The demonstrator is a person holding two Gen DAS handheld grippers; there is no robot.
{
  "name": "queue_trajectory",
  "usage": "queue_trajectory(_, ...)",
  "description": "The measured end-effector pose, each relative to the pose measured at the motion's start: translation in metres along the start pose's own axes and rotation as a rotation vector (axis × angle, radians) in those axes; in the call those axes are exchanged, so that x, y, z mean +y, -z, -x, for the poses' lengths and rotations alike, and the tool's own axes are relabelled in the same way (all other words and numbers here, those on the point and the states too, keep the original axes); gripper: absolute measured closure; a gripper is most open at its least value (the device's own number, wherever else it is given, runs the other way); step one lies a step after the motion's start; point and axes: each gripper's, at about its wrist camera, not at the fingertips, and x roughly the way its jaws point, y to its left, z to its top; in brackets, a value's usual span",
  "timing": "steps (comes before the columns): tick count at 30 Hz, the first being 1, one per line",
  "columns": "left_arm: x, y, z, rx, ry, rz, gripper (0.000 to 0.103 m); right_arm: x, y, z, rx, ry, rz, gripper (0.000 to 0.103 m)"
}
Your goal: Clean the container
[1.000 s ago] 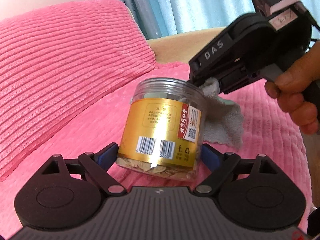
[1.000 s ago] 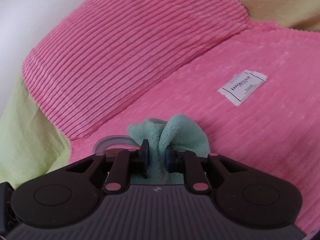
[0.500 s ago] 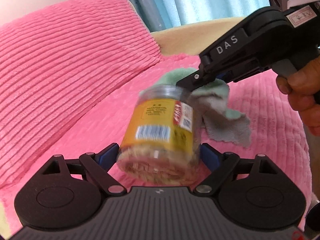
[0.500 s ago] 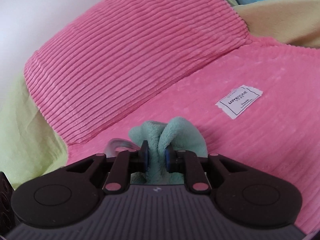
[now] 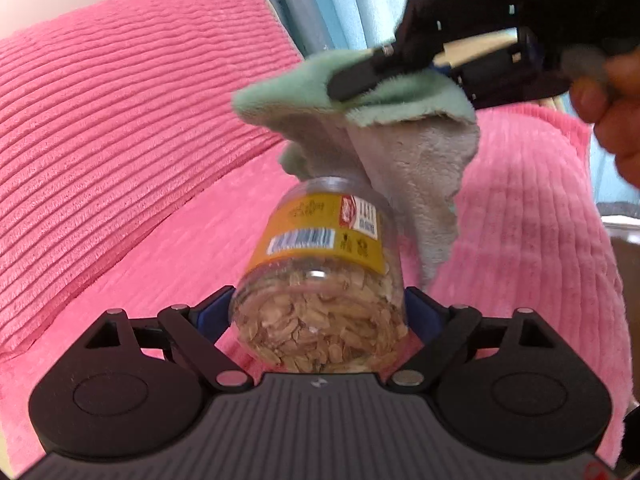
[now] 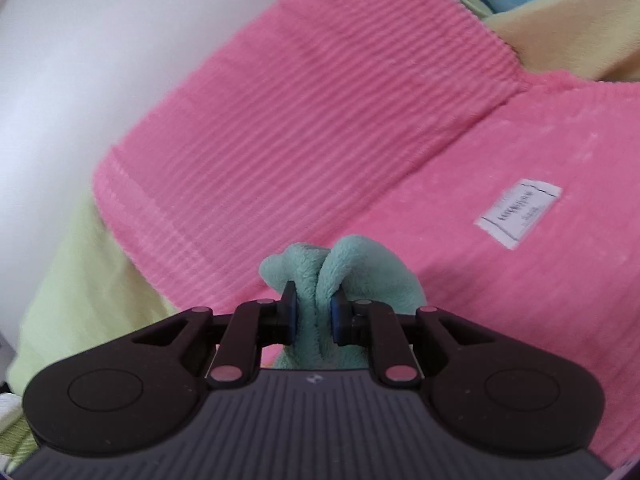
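A clear plastic jar (image 5: 320, 276) with a yellow label and dried flakes inside is tilted with its top away from the camera. My left gripper (image 5: 319, 314) is shut on its lower part. My right gripper (image 6: 314, 314) is shut on a mint-green cloth (image 6: 340, 276). In the left wrist view the right gripper (image 5: 460, 28) is above and behind the jar, and the cloth (image 5: 400, 140) hangs from it down to the jar's far top edge. Whether the cloth touches the jar is unclear. The jar is out of the right wrist view.
A pink ribbed cushion (image 5: 120, 120) leans at the left, on a pink blanket (image 5: 520, 220) with a white label (image 6: 518, 212). A yellow-green cover (image 6: 80, 280) lies beside it. Blue curtains (image 5: 340, 0) hang behind.
The jar has tipped further, its bottom toward the left camera. The right gripper has lifted the cloth up off the jar's mouth, and the cloth now hangs above it.
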Motion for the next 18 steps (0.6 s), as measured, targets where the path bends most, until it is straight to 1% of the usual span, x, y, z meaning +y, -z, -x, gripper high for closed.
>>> queue_trajectory(2, -0.001, 0.000, -0.001, 0.000, -0.006, 0.001, 0.013, 0.003, 0.001, -0.002, 0.021, -0.025, 0.012, 0.090)
queue_trajectory(6, -0.011, -0.005, 0.003, 0.000, -0.014, 0.019, 0.015, 0.004, 0.013, -0.015, 0.096, -0.017, 0.042, 0.090)
queue_trajectory(9, -0.019, -0.009, 0.006, 0.001, -0.020, 0.035, 0.015, 0.007, 0.019, -0.021, 0.130, -0.002, 0.083, 0.090)
queue_trajectory(14, -0.016, -0.009, 0.006, 0.001, -0.014, 0.050, 0.015, 0.013, 0.020, -0.022, 0.135, 0.027, 0.146, 0.090)
queue_trajectory(18, -0.014, -0.008, 0.005, 0.002, -0.012, 0.065, 0.015, 0.017, 0.024, -0.020, 0.136, 0.030, 0.175, 0.090)
